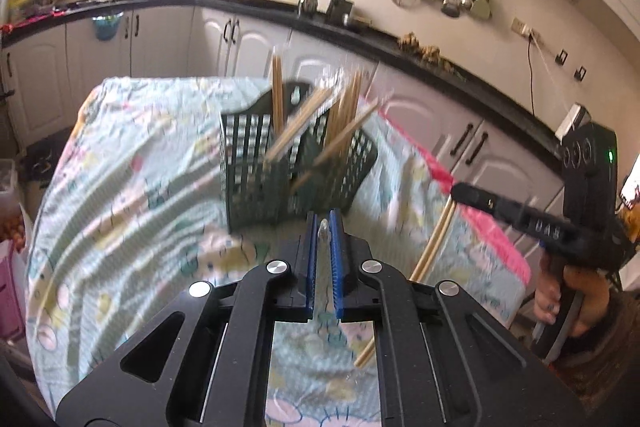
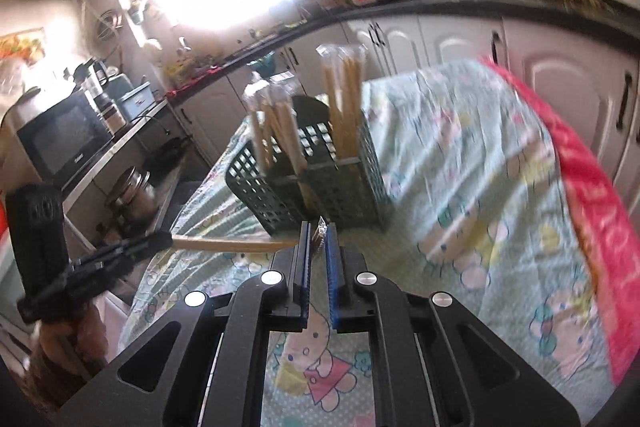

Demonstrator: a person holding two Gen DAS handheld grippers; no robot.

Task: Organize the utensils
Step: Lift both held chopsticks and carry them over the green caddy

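A dark green slotted utensil basket (image 1: 280, 163) stands on the cloth-covered table, with several wrapped wooden chopsticks (image 1: 344, 111) leaning in its compartments; it also shows in the right wrist view (image 2: 320, 187). My left gripper (image 1: 325, 227) is shut on a clear-wrapped pair of chopsticks (image 1: 323, 239), just short of the basket; their wooden end (image 1: 365, 354) shows below the jaws. My right gripper (image 2: 318, 231) is shut on another wrapped pair of chopsticks (image 2: 236, 245), which sticks out to the left in front of the basket. The right gripper also appears at the right of the left wrist view (image 1: 472, 195).
The table carries a light green cartoon-print cloth (image 2: 460, 167) with a pink edge (image 2: 580, 155) on the right. White kitchen cabinets under a black counter (image 1: 400, 39) run behind. A microwave (image 2: 64, 139) stands on a counter at the left.
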